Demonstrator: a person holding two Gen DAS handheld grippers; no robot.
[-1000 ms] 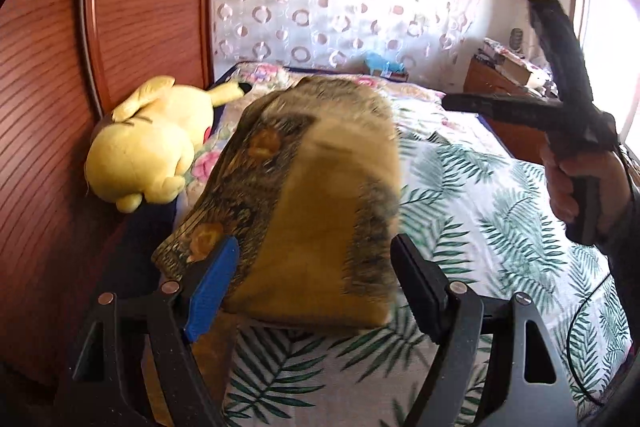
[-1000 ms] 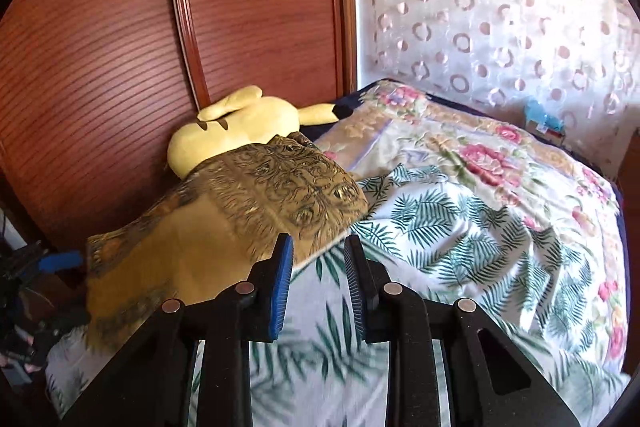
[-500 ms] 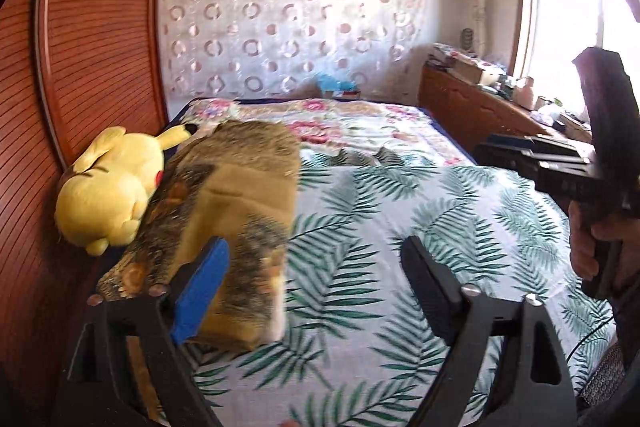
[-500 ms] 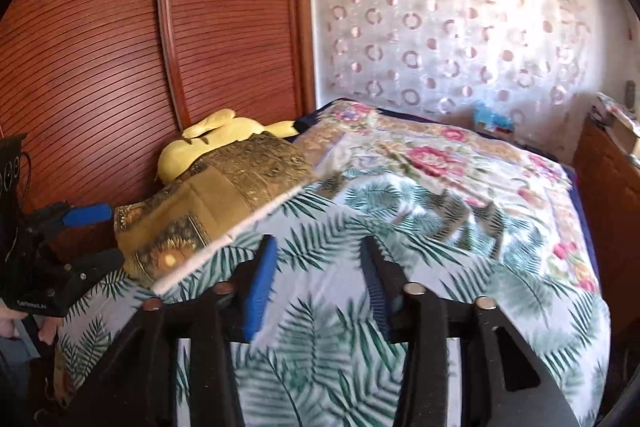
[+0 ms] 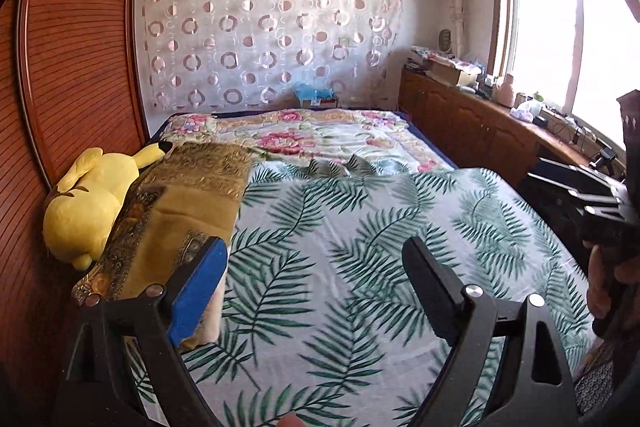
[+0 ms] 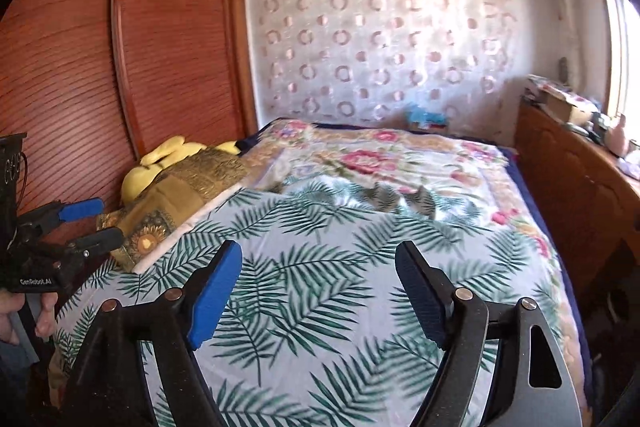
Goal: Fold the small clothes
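Note:
A folded gold-and-brown patterned garment (image 5: 176, 211) lies at the left edge of the bed, next to a yellow plush toy (image 5: 88, 203); it also shows in the right wrist view (image 6: 180, 195). My left gripper (image 5: 316, 283) is open and empty, held above the palm-leaf sheet (image 5: 360, 247), with its blue finger just right of the garment's near end. My right gripper (image 6: 320, 287) is open and empty above the same sheet (image 6: 320, 307). The left gripper also shows at the left edge of the right wrist view (image 6: 80, 223), beside the garment.
A red wooden wardrobe (image 5: 72, 67) stands along the left side of the bed. A floral blanket (image 5: 312, 135) covers the far half. A wooden cabinet (image 5: 480, 123) with clutter runs under the window on the right. The plush toy also shows in the right wrist view (image 6: 160, 163).
Both grippers have pulled back and up from the garment, which now lies free on the bed. The right gripper's jaws have opened wide. Both views show more of the room.

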